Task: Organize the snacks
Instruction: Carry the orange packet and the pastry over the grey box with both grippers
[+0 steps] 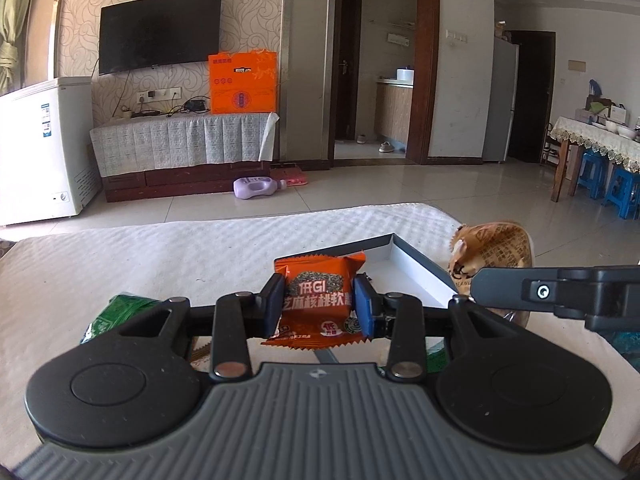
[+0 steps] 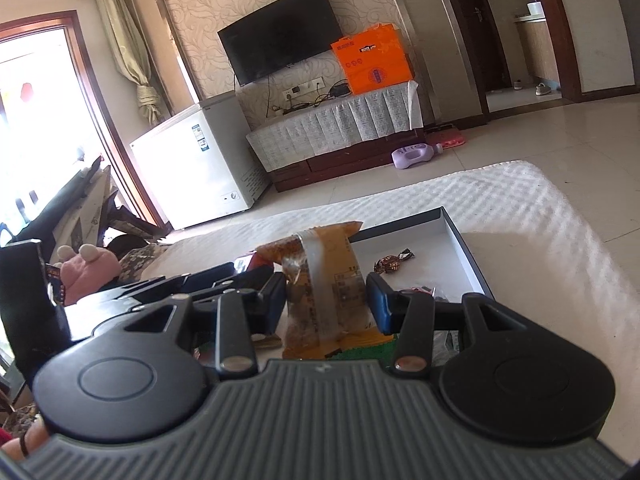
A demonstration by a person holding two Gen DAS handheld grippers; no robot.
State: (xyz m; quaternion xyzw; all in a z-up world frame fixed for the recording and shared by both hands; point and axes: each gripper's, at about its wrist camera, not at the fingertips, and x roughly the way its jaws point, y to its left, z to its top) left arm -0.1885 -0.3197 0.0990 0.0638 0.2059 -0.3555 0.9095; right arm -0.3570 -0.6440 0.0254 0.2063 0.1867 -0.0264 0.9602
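My left gripper point(image 1: 320, 300) is shut on an orange snack packet point(image 1: 318, 302) with Chinese lettering, held just above the near end of a shallow white-lined box point(image 1: 416, 270) on the white-clothed table. My right gripper point(image 2: 326, 298) is shut on a tan, partly clear snack packet point(image 2: 320, 284), which also shows in the left wrist view point(image 1: 492, 252) beside the box's right wall. The box point(image 2: 456, 236) holds a brown wrapped candy point(image 2: 394, 264) and some small wrappers near its front. A green packet point(image 1: 116, 314) lies on the cloth at the left.
The table's white cloth point(image 1: 160, 264) stretches left and far. Beyond it are a tiled floor, a TV cabinet point(image 1: 180, 148), a white freezer point(image 1: 40, 152) and a purple bottle point(image 1: 258, 188) on the floor. A pink plush toy point(image 2: 86, 266) sits at the left.
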